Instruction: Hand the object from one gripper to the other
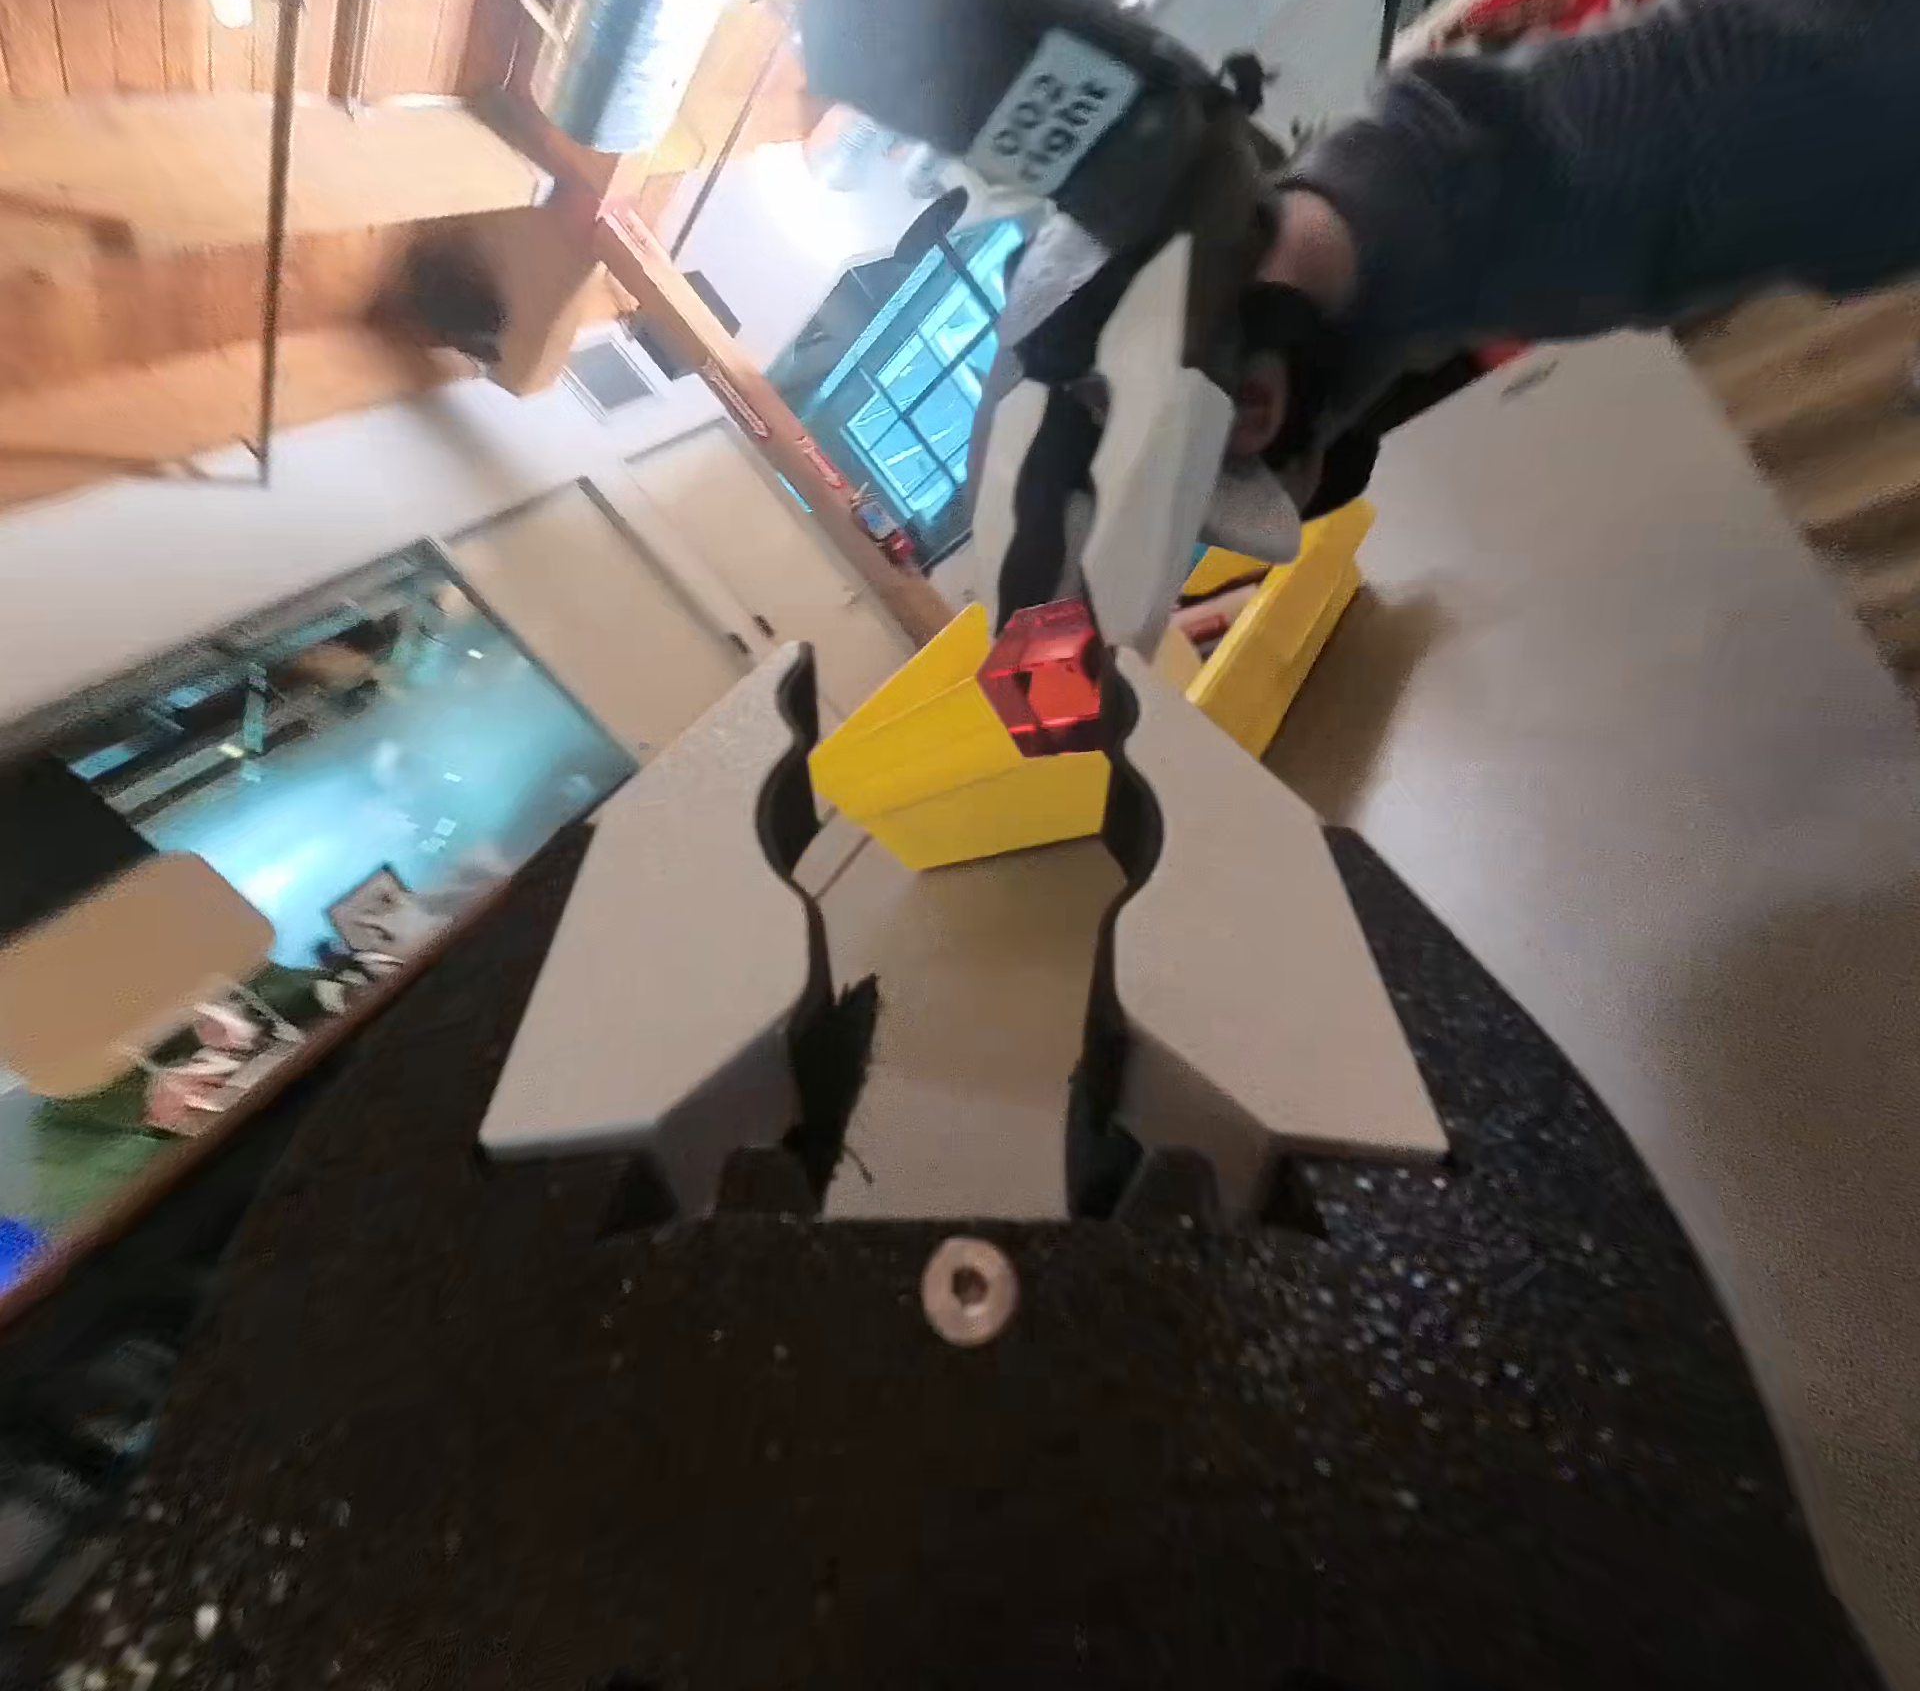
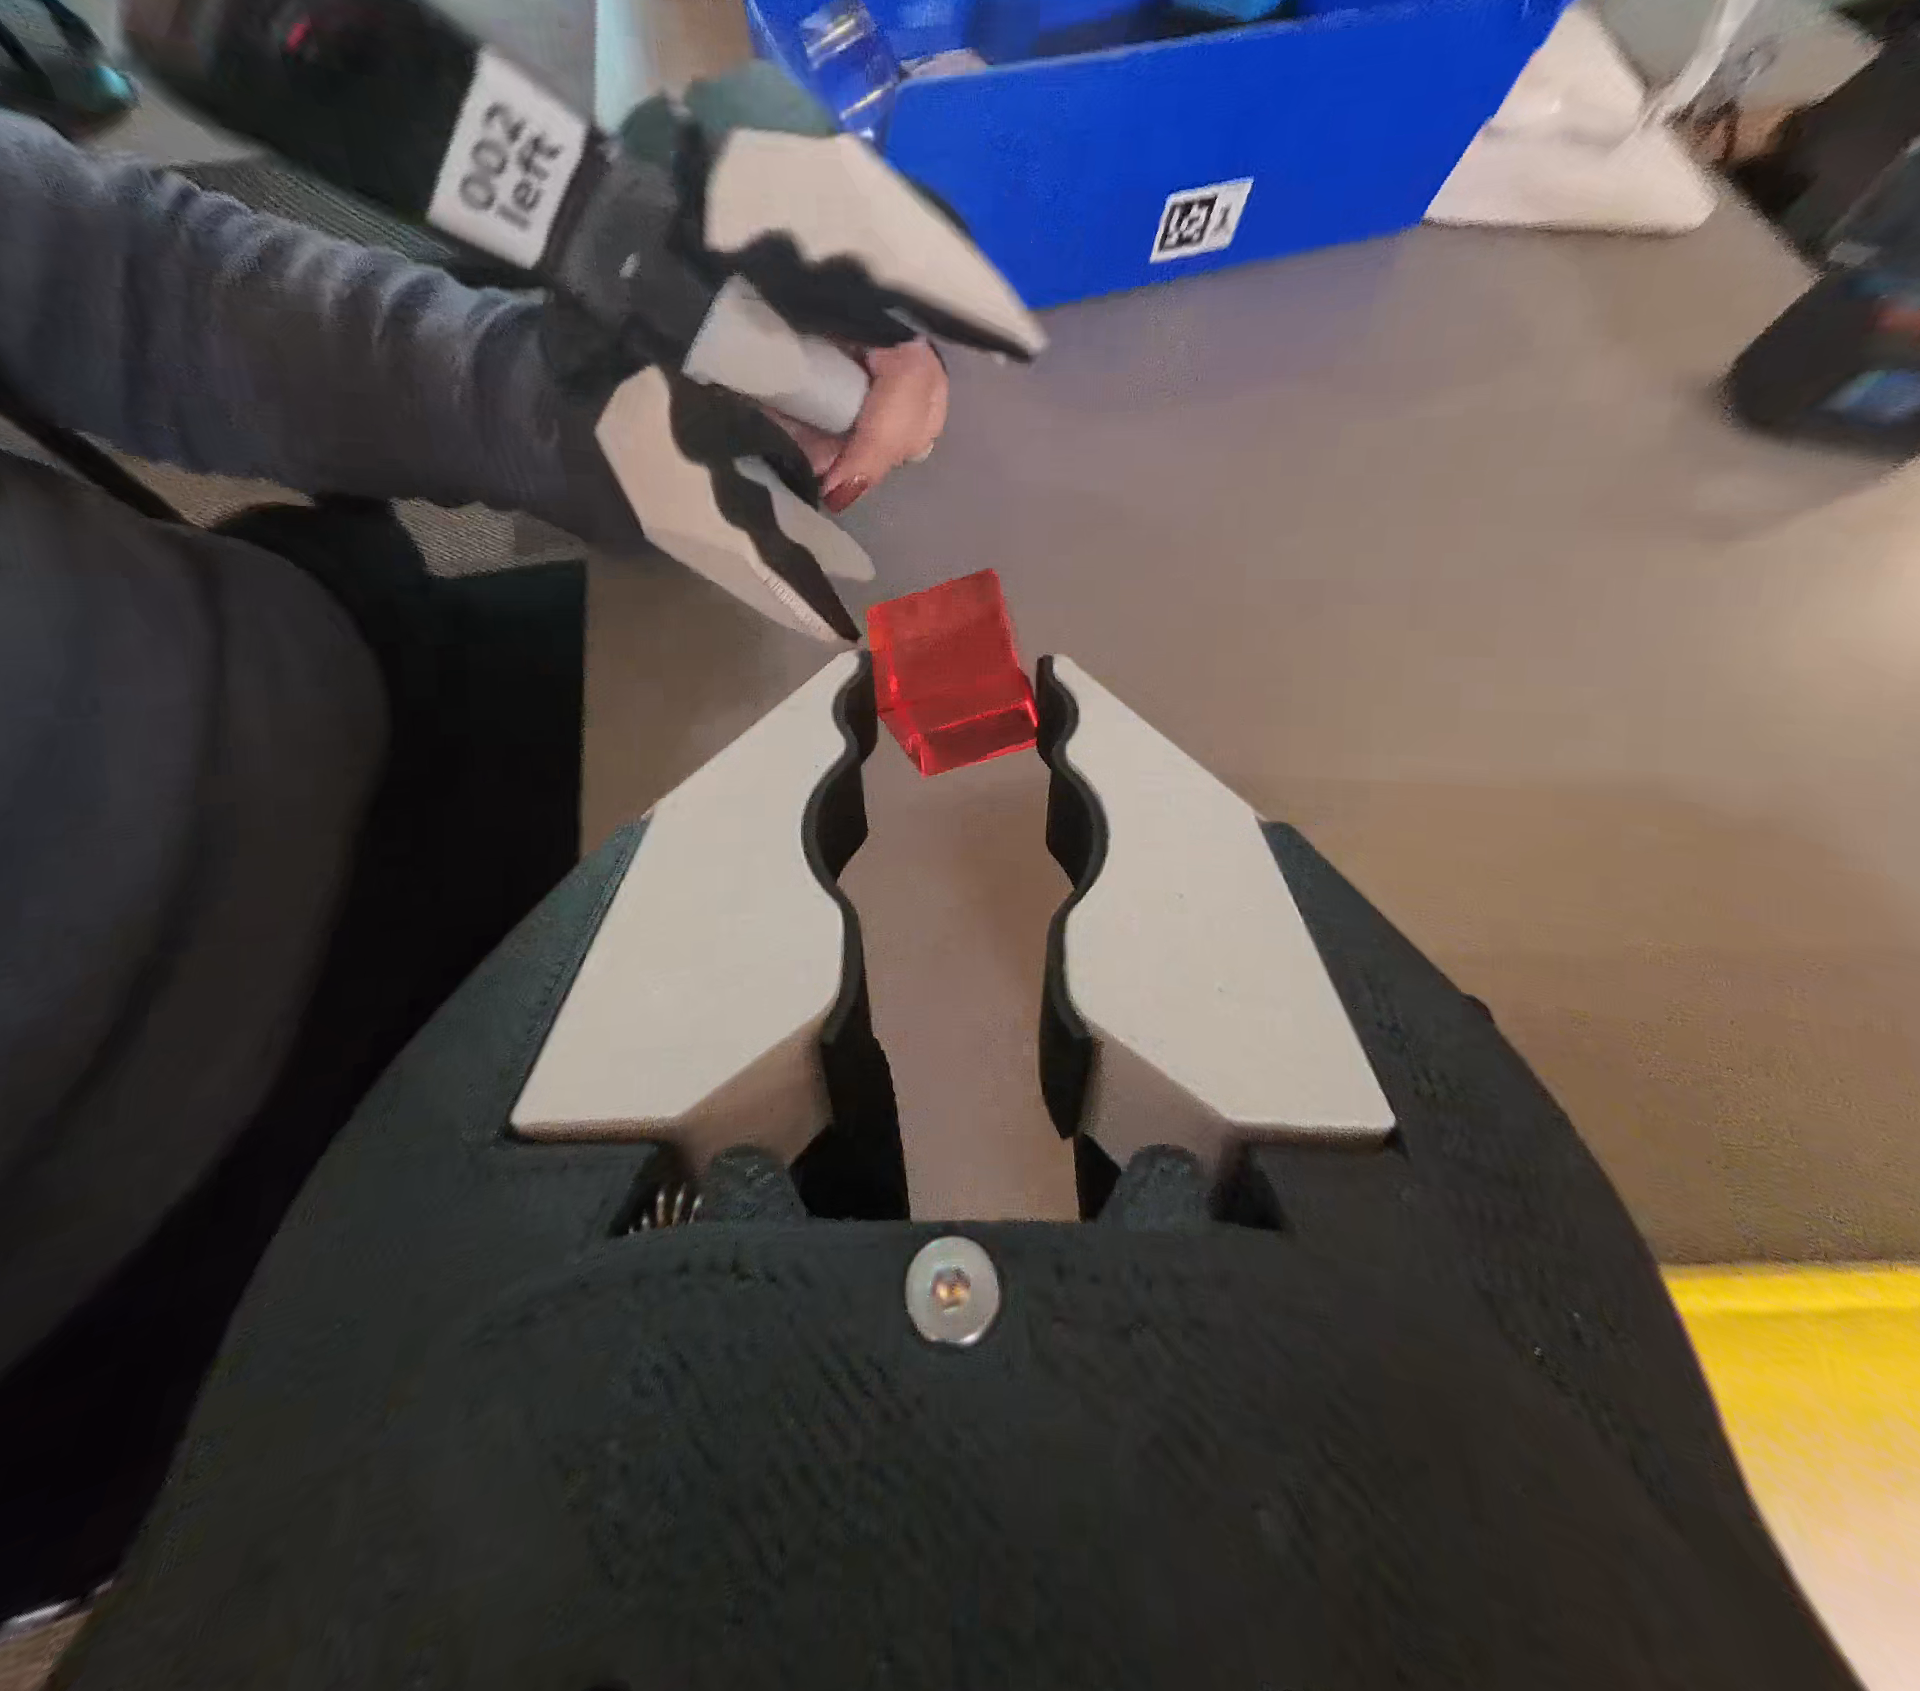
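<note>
1. Both fingers of my right gripper clamp the red cube at their tips; my left gripper is spread wide, one fingertip just beside the cube
2. Held above the table, the cube looks small, light, rigid and glossy, likely slippery; I judge its free flat faces the place to grip
3. Beyond the cube sit a blue bin and yellow bins on smooth grey tabletop

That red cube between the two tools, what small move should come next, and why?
Probably bring the left gripper in so its open fingers straddle the red cube. The right gripper pinches the cube at its fingertips, and only one left fingertip is beside it, so nothing else grips it yet.
</note>
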The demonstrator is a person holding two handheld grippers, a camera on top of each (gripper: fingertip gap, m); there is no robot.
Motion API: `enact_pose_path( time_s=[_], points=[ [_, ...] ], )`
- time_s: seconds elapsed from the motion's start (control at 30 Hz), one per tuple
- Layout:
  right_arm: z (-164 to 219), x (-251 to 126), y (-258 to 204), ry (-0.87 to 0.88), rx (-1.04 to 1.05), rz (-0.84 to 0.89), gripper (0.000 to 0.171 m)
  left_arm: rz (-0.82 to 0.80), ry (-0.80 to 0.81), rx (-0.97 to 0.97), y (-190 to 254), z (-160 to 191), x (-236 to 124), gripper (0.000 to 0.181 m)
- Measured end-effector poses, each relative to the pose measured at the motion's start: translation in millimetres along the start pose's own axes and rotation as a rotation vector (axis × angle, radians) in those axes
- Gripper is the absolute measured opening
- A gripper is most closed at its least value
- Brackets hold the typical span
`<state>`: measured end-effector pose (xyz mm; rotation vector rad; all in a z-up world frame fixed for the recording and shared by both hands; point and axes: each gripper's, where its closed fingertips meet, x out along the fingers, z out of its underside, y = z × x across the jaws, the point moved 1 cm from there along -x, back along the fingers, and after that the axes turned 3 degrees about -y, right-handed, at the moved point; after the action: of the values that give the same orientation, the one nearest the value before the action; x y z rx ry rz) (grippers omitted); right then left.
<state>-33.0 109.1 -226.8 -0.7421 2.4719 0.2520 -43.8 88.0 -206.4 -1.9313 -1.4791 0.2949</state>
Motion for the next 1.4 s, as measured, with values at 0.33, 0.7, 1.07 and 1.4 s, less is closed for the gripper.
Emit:
enact_pose_path(
  time_s=[0.33, 0.7, 1.07, 1.4],
  points=[
    [10, -12, -16, 0.009, 0.117, -0.183, 0.028, 0.093, -0.124, 0.439, 46, 11, 14, 0.056],
    [-10, -2, 9, 0.103, 0.189, -0.038, 0.041, -0.162, -0.353, 0.395, 3, 30, 19, 0.026],
    [-16, 33, 37, -0.074, 0.176, 0.415, 0.028, -0.261, -0.545, 0.290, -21, 59, 13, 0.025],
    [-44, -20, 10, 0.268, 0.479, -0.133, 0.027, -0.269, -0.249, -0.116, -42, 41, 4, 0.072]
  ],
)
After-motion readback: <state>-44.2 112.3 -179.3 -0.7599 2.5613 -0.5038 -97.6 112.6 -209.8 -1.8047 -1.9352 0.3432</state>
